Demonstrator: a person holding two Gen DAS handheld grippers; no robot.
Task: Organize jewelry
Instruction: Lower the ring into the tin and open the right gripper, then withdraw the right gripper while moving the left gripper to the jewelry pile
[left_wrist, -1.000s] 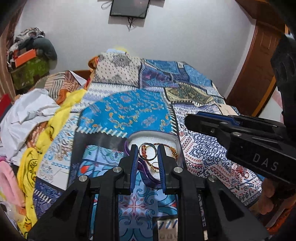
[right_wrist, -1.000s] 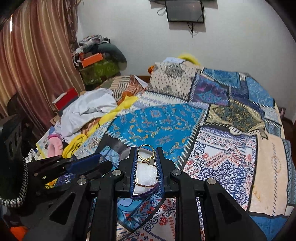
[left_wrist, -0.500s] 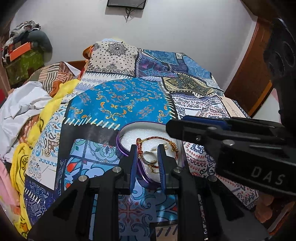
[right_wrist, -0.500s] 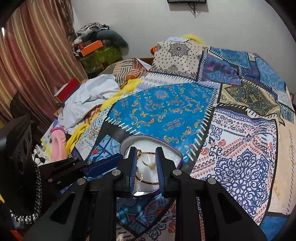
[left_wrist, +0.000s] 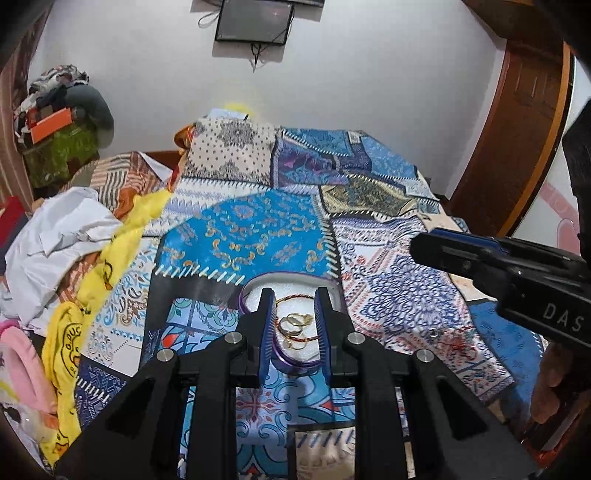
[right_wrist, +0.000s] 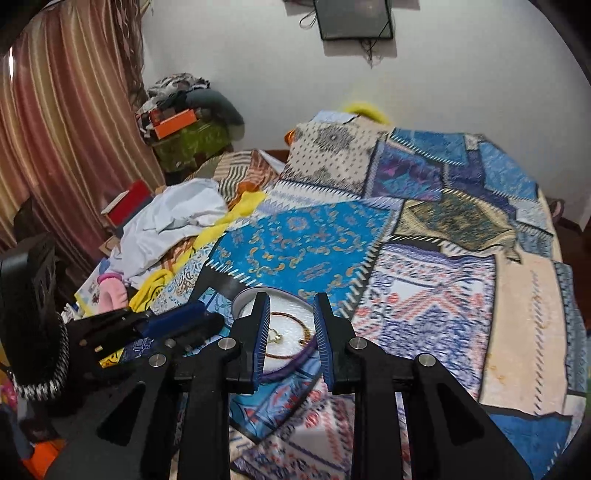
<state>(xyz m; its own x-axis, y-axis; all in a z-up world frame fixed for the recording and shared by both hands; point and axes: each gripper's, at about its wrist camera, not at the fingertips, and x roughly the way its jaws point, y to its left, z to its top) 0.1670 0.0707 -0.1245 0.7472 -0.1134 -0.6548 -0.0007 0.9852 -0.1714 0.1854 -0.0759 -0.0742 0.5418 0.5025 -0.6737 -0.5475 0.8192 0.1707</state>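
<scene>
A shallow purple-rimmed jewelry tray (left_wrist: 258, 282) with a white lining lies on the patterned bedspread. In it lie gold rings (left_wrist: 293, 321) and a thin red-gold bangle (left_wrist: 295, 295). My left gripper (left_wrist: 293, 323) hangs open and empty just above the tray. My right gripper (right_wrist: 291, 332) is open and empty over the same tray (right_wrist: 291, 295), with a bangle (right_wrist: 288, 315) and a ring (right_wrist: 275, 336) lying between its fingers. More small jewelry (left_wrist: 456, 338) lies on the bedspread right of the tray.
Crumpled white and yellow clothes (left_wrist: 74, 236) pile along the bed's left side. A pillow (left_wrist: 229, 155) sits at the head. A wooden door (left_wrist: 517, 122) stands at the right. A curtain (right_wrist: 66, 129) and a red box (right_wrist: 129, 206) are on the left.
The right gripper held a gold ring a second ago; the ring now lies in the tray and the gripper has opened and drawn back. Both grippers have risen a little from the tray.
</scene>
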